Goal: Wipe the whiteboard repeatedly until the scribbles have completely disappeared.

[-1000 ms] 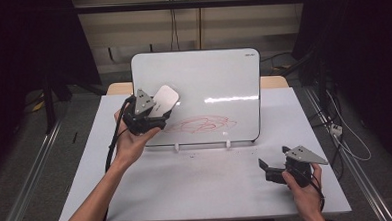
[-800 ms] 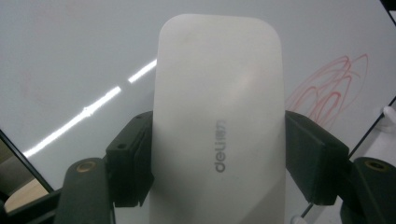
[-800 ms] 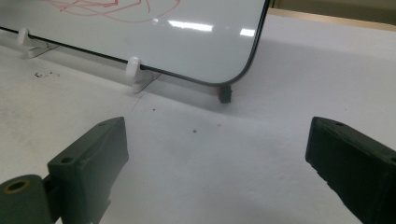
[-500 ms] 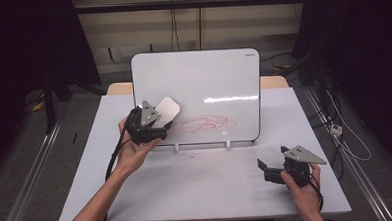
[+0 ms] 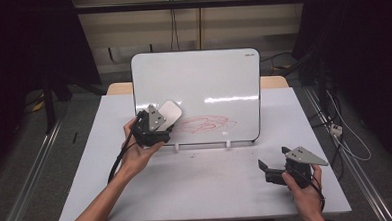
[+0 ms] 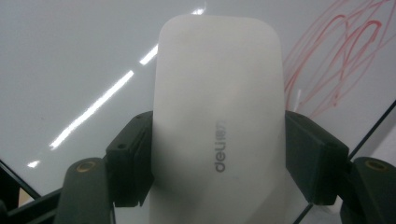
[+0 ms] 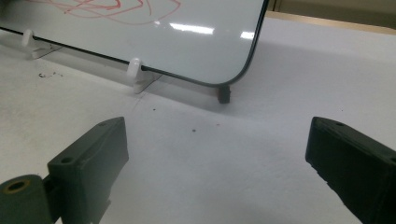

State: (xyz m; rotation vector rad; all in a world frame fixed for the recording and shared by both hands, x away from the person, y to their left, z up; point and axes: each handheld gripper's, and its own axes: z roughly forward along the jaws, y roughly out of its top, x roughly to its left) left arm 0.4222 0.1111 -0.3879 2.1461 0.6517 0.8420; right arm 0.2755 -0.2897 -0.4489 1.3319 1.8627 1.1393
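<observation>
A whiteboard (image 5: 207, 80) stands upright at the middle of the white table (image 5: 207, 190). A red scribble (image 5: 207, 124) marks its lower part, and it shows again as red lines (image 6: 345, 60) in the left gripper view. My left gripper (image 5: 163, 120) is shut on a white eraser (image 5: 170, 111) (image 6: 219, 107) printed "deli", holding it against the board's lower left, just left of the scribble. My right gripper (image 5: 274, 159) rests in the hand at the table's front right, its jaws wide open (image 7: 219, 149) over bare tabletop.
White clip feet (image 7: 137, 77) hold the board's lower edge (image 5: 200, 143). Cables (image 5: 345, 139) trail over the floor to the right of the table, and metal rails (image 5: 32, 182) run along the floor on both sides. Dark curtains hang at the left and right.
My left gripper has slid down the board with the eraser, ending near the board's lower left edge. The right gripper has stayed put.
</observation>
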